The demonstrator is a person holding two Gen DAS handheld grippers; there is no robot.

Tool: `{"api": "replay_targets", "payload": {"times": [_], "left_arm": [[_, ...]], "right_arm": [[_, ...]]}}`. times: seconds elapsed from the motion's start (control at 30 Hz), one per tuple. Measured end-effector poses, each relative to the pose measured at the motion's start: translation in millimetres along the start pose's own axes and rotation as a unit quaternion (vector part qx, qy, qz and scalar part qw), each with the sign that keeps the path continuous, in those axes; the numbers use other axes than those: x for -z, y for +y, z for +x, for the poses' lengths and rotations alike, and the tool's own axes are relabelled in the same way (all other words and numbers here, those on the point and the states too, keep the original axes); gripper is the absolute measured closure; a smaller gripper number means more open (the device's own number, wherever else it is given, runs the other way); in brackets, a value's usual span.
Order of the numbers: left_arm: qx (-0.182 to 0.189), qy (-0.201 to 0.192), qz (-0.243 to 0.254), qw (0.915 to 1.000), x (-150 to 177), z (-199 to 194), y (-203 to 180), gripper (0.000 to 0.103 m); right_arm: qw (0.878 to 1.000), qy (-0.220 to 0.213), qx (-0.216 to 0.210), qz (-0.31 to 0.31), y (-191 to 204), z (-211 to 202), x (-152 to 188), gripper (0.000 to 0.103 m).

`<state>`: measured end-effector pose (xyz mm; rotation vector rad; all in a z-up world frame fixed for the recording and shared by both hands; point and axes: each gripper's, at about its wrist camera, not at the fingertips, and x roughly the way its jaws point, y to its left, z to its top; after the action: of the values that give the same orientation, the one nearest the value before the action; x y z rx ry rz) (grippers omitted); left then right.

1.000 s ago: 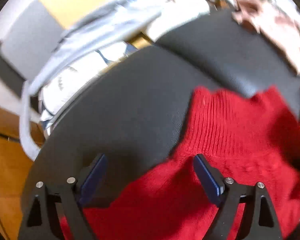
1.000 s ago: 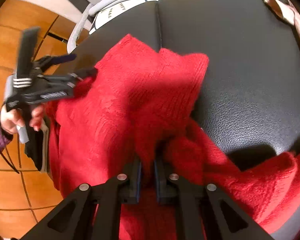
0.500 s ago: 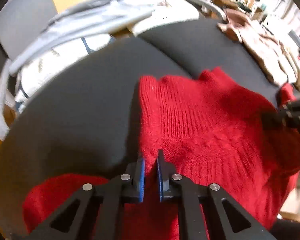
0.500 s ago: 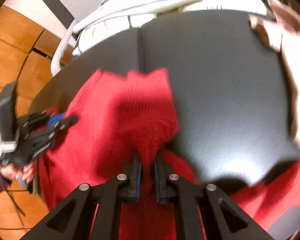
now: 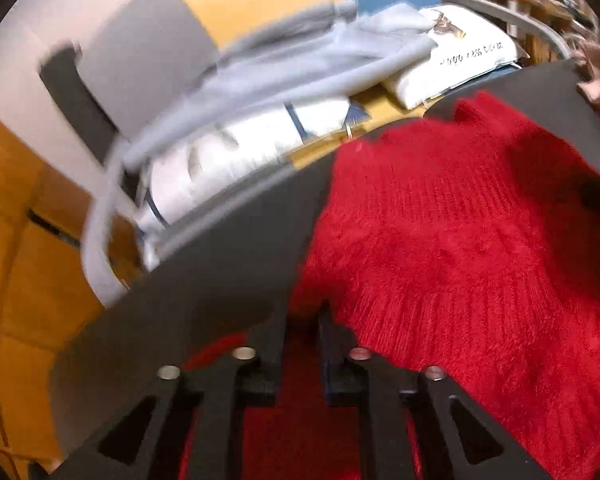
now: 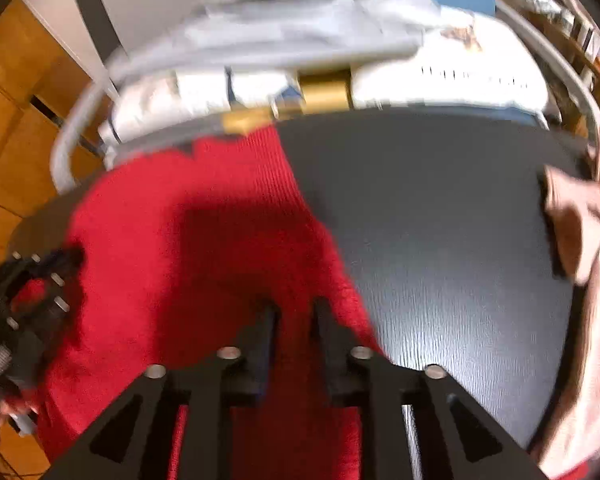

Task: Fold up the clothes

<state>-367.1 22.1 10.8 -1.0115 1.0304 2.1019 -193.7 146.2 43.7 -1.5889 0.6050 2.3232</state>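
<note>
A fuzzy red knit sweater (image 5: 460,240) lies on a black tabletop (image 5: 228,264), with its ribbed edge reaching the far rim. My left gripper (image 5: 303,320) is shut on the sweater's near left edge. My right gripper (image 6: 294,320) is shut on the sweater (image 6: 204,232) near its right edge, with red cloth pinched between the fingers. The left gripper also shows in the right wrist view (image 6: 32,300) at the sweater's left side, held by a hand.
A grey garment (image 5: 292,60) and white printed cushions (image 5: 252,152) lie on a chair beyond the table's far edge. A pinkish garment (image 6: 580,280) lies at the table's right side. Bare black tabletop (image 6: 440,220) lies right of the sweater. Wooden floor lies left.
The left gripper went from open to shut on the sweater's edge. Both grippers have carried the sweater toward the table's far edge. The right gripper stayed shut on it.
</note>
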Motion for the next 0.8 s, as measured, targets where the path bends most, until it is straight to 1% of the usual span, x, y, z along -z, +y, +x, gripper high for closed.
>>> {"api": "replay_targets", "payload": {"times": [0.07, 0.1, 0.13, 0.17, 0.2, 0.23, 0.27, 0.3, 0.33, 0.37, 0.43, 0.5, 0.53, 0.57, 0.6, 0.67, 0.7, 0.77, 0.8], "left_arm": [[-0.016, 0.003, 0.014, 0.9998, -0.4, -5.5, -3.7, 0.072], [-0.007, 0.000, -0.001, 1.0000, -0.1, -14.1, 4.0, 0.068], [-0.004, -0.004, -0.024, 0.9997, 7.3, -25.3, 8.8, 0.064], [-0.003, -0.008, -0.047, 0.9989, 15.9, -36.8, 12.8, 0.052], [-0.012, -0.010, -0.070, 0.9975, 28.0, -48.7, 18.6, 0.037], [-0.019, -0.011, -0.089, 0.9958, 45.3, -61.4, 20.0, 0.034], [-0.025, -0.013, -0.107, 0.9938, 63.4, -74.2, 20.4, 0.033], [-0.022, -0.008, -0.115, 0.9931, 78.8, -83.3, 14.3, 0.033], [-0.017, -0.002, -0.120, 0.9926, 93.7, -91.8, 6.9, 0.033], [-0.009, 0.007, -0.116, 0.9932, 109.7, -98.2, -3.3, 0.033], [0.010, 0.028, -0.105, 0.9940, 142.2, -110.4, -24.5, 0.033], [0.035, 0.044, -0.091, 0.9943, 160.1, -114.0, -47.2, 0.033], [0.040, 0.048, -0.081, 0.9948, 163.0, -114.4, -57.6, 0.033], [0.043, 0.051, -0.071, 0.9952, 165.1, -114.7, -67.9, 0.033], [0.047, 0.055, -0.060, 0.9956, 167.1, -115.0, -78.1, 0.033], [0.026, 0.039, -0.050, 0.9977, 164.6, -120.5, -91.2, 0.033], [0.025, 0.037, -0.049, 0.9978, 161.5, -120.7, -95.9, 0.033], [0.020, 0.043, -0.057, 0.9973, 155.3, -117.0, -99.6, 0.032], [0.015, 0.045, -0.064, 0.9968, 153.8, -115.6, -99.0, 0.026]], "right_arm": [[1.000, -0.013, 0.026, 0.002, -4.8, -20.3, 1.8, 0.074], [0.999, -0.028, 0.025, 0.016, -11.8, -35.8, 6.1, 0.074], [0.998, -0.046, 0.017, 0.038, -22.0, -54.6, 13.4, 0.074], [0.996, -0.060, 0.007, 0.070, -36.5, -73.8, 25.2, 0.074], [0.993, -0.069, 0.002, 0.101, -52.0, -89.5, 38.3, 0.074], [0.989, -0.072, 0.001, 0.132, -71.0, -104.1, 54.6, 0.073], [0.985, -0.069, 0.006, 0.160, -92.0, -117.5, 74.2, 0.073], [0.981, -0.057, 0.023, 0.181, -110.7, -129.1, 95.9, 0.073], [0.978, -0.041, 0.049, 0.201, -128.9, -139.2, 120.0, 0.073], [0.973, -0.026, 0.071, 0.217, -145.4, -147.2, 141.7, 0.073], [0.965, -0.001, 0.099, 0.241, -171.6, -160.2, 173.5, 0.073], [0.956, 0.019, 0.120, 0.267, -194.8, -169.2, 200.8, 0.072], [0.949, 0.024, 0.117, 0.291, -205.2, -171.7, 210.3, 0.071], [0.941, 0.025, 0.104, 0.321, -215.5, -173.9, 218.8, 0.071], [0.932, 0.018, 0.080, 0.352, -223.5, -175.4, 224.9, 0.070], [0.911, -0.006, 0.014, 0.412, -233.1, -175.5, 230.3, 0.061], [0.904, -0.007, -0.006, 0.427, -233.2, -171.5, 228.6, 0.059], [0.893, 0.009, -0.030, 0.449, -230.7, -159.1, 222.6, 0.057], [0.887, 0.016, -0.042, 0.460, -229.5, -153.0, 219.6, 0.057]]}}
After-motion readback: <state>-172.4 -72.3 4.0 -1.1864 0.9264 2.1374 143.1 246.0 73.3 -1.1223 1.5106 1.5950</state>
